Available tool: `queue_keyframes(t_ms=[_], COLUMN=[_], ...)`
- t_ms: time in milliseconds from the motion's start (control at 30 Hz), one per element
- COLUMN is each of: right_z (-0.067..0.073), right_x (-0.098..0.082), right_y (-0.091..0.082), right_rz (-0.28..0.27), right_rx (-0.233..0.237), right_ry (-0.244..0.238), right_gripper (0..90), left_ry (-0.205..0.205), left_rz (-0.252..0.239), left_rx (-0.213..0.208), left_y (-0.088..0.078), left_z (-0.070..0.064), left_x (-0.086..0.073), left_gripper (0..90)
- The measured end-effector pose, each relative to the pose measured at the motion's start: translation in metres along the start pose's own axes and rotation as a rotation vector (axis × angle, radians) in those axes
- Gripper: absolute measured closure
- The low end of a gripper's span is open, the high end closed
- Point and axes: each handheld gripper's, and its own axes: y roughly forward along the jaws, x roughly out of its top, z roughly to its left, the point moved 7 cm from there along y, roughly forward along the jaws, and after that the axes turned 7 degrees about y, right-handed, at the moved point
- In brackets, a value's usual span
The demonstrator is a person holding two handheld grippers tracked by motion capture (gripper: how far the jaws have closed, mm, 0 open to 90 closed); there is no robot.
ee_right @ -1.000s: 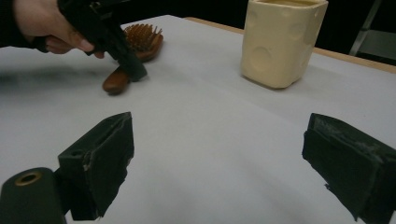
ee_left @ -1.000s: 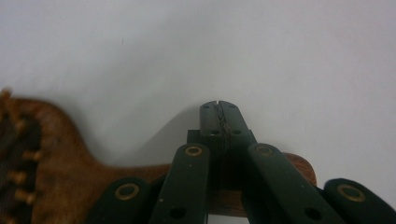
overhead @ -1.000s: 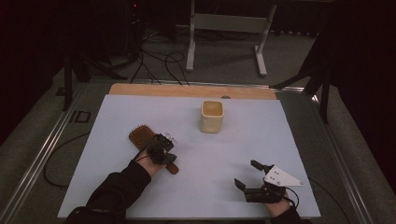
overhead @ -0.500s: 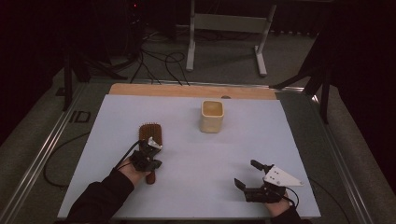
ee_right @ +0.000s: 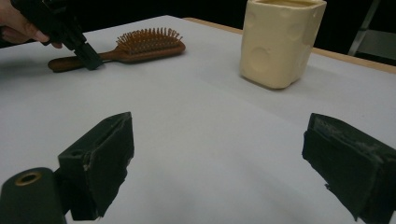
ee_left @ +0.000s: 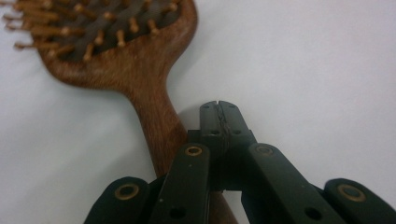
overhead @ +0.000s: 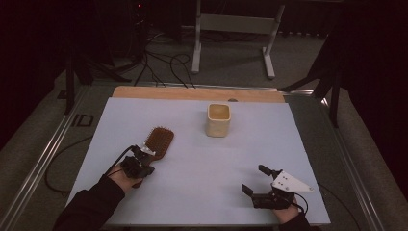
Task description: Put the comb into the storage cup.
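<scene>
A wooden hairbrush (overhead: 159, 140) lies bristles up on the white tabletop (overhead: 202, 159), with its head toward the far right and its handle toward the near left. My left gripper (overhead: 147, 155) is shut with nothing between its jaws. In the left gripper view its closed tips (ee_left: 219, 111) rest against the right side of the brush handle (ee_left: 156, 121). The right gripper view shows that gripper (ee_right: 89, 59) touching the handle of the hairbrush (ee_right: 140, 46). My right gripper (overhead: 254, 179) stands open near the front right edge, with only bare table between its pads (ee_right: 105, 158).
A cream square cup (overhead: 218, 120) stands upright at the middle back of the tabletop, also seen as the cup (ee_right: 280, 42) ahead of the right gripper. A wooden strip (overhead: 192, 93) runs along the far edge. Metal rails (overhead: 43, 159) flank the table.
My left gripper has moved left, staying shut at the brush handle. The brush has swung round: its handle went left and its head now points far right. The right gripper kept still.
</scene>
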Motion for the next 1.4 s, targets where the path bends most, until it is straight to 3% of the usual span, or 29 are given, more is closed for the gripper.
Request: queue_keyframes(t_ms=[400, 567, 1067, 1167, 1400], right_z=[0.000, 0.000, 0.001, 0.001, 0.001], right_x=[0.000, 0.000, -0.001, -0.001, -0.001], right_y=[0.000, 0.001, 0.002, 0.002, 0.002], right_rz=[0.004, 0.003, 0.009, 0.008, 0.007], right_rx=[0.000, 0.002, 0.001, 0.002, 0.002], right_ry=[0.001, -0.002, -0.004, -0.002, -0.002], right_gripper=[9.0, 9.0, 9.0, 9.0, 9.0], left_ry=[0.006, 0.004, -0.029, -0.030, -0.044], left_rz=[0.027, 0.026, -0.003, 0.001, 0.009], left_rx=[0.043, 0.026, 0.038, 0.034, 0.073], left_y=[-0.006, -0.009, -0.042, -0.045, -0.047], left_z=[0.012, 0.013, 0.026, 0.028, 0.033], left_x=[-0.011, -0.014, -0.017, -0.017, -0.012], left_gripper=[90.0, 90.0, 90.0, 85.2, 69.9])
